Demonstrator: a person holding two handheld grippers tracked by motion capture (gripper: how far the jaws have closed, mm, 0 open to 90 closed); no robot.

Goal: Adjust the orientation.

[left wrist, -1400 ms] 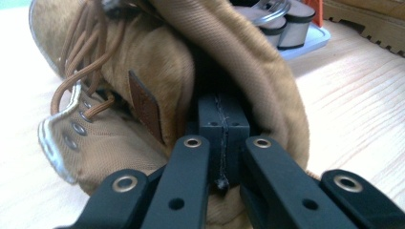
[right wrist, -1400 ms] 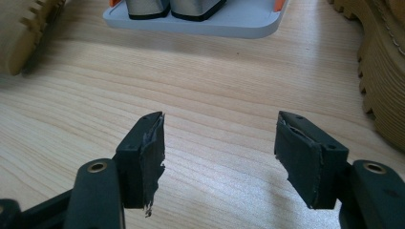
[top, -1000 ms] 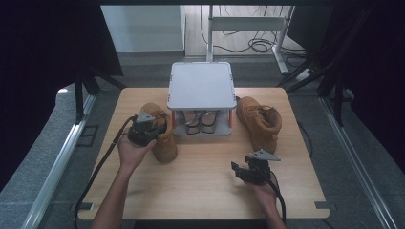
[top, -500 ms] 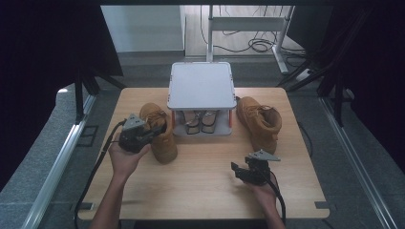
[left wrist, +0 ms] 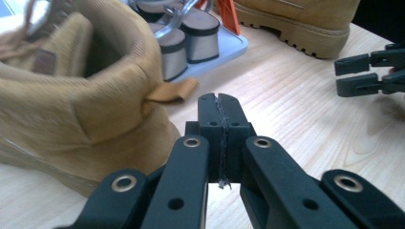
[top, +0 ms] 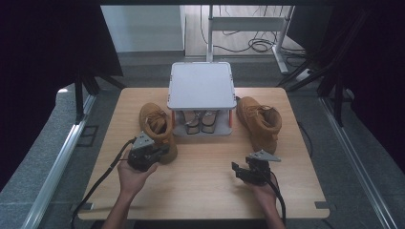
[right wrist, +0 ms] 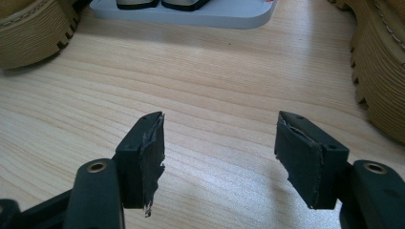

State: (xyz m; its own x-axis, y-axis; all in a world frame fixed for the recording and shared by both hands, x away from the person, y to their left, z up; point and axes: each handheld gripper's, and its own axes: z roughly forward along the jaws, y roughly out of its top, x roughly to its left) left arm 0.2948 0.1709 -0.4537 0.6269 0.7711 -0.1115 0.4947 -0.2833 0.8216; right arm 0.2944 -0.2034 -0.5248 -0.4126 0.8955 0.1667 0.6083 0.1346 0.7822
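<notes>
Two tan work boots stand on the wooden table. The left boot (top: 156, 126) has its heel and pull tab (left wrist: 172, 90) just left of my left gripper (left wrist: 220, 98), whose jaws are shut flat together with nothing between them. In the high view that left gripper (top: 163, 150) sits at the boot's heel. The right boot (top: 260, 121) stands right of the rack. My right gripper (top: 239, 169) rests low near the table's front, open (right wrist: 219, 129) over bare wood, and it also appears across the table (left wrist: 363, 74).
A grey two-tier rack (top: 200, 86) stands at the table's middle back, with a pair of dark-trimmed shoes (top: 198, 121) on its lower tray (right wrist: 191, 16). Cables trail off the front edge. Bare wood lies between the two grippers.
My left hand has drawn back toward the near edge, from beside the boot's top to its heel, jaws still shut. The right hand has not moved.
</notes>
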